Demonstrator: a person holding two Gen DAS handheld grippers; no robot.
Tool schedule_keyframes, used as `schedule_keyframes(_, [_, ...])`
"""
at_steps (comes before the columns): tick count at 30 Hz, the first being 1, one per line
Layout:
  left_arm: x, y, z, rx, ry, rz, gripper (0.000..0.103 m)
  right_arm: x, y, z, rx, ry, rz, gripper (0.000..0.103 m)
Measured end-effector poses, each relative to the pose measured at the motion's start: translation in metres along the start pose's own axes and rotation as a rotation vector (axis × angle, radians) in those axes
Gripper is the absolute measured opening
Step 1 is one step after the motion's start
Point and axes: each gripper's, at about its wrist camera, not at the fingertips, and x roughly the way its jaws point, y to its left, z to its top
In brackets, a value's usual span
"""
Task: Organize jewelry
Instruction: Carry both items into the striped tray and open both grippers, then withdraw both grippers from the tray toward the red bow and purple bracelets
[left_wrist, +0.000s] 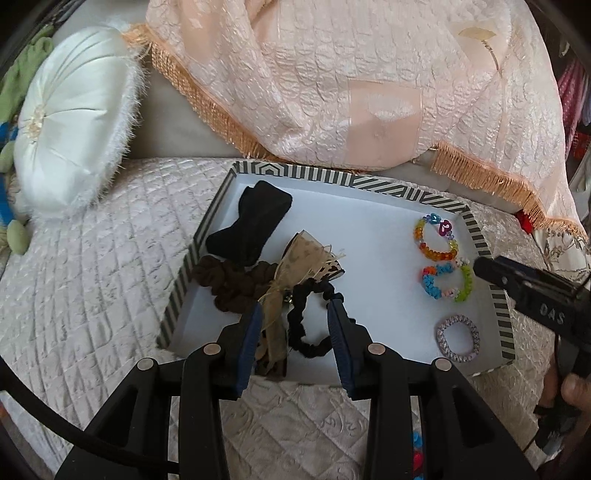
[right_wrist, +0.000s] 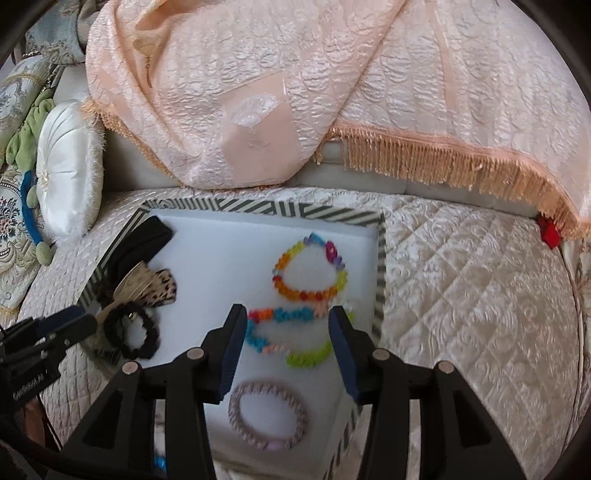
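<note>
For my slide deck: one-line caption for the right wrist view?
Open right gripper hovers over a multicoloured bead bracelet in the striped tray.

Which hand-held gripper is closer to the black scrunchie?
Left. The left hand-held gripper hangs open right over the black scrunchie; the right hand-held gripper is across the tray, above the bead bracelets.

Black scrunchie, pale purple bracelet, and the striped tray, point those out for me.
Black scrunchie (left_wrist: 314, 325): left wrist view, on its gathered fabric loop.
Pale purple bracelet (right_wrist: 267, 415): right wrist view, on its lower left band.
Striped tray (left_wrist: 332, 177): left wrist view, on its far rim.
</note>
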Motion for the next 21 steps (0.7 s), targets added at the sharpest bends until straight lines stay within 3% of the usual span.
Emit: schedule_keyframes(21, [-0.045, -0.005, -0.038, 0.007, -0.029, 0.003, 0.014, -0.058, 0.024, -0.058, -0.003, -0.016, 0.013, 0.059])
